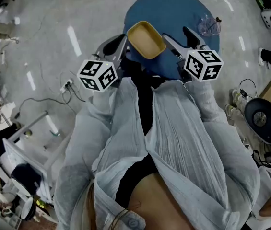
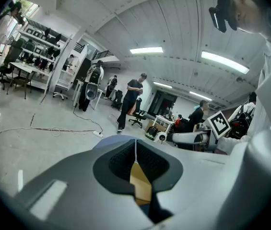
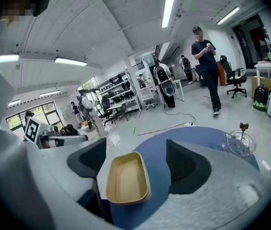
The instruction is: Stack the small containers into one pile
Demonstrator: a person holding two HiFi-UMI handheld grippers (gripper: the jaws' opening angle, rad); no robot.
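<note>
Yellow container point(image 1: 146, 40) in left tongs point(image 2: 135, 150)

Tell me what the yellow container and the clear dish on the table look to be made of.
The yellow container is probably plastic, possibly moulded fibre: opaque mustard walls, a matte finish with no sharp glints, and a thin rounded rim. The clear dish is glass or clear plastic, and the look leaves that open: it is transparent and glossy, with bright highlights, and the blue table shows through it.
</note>
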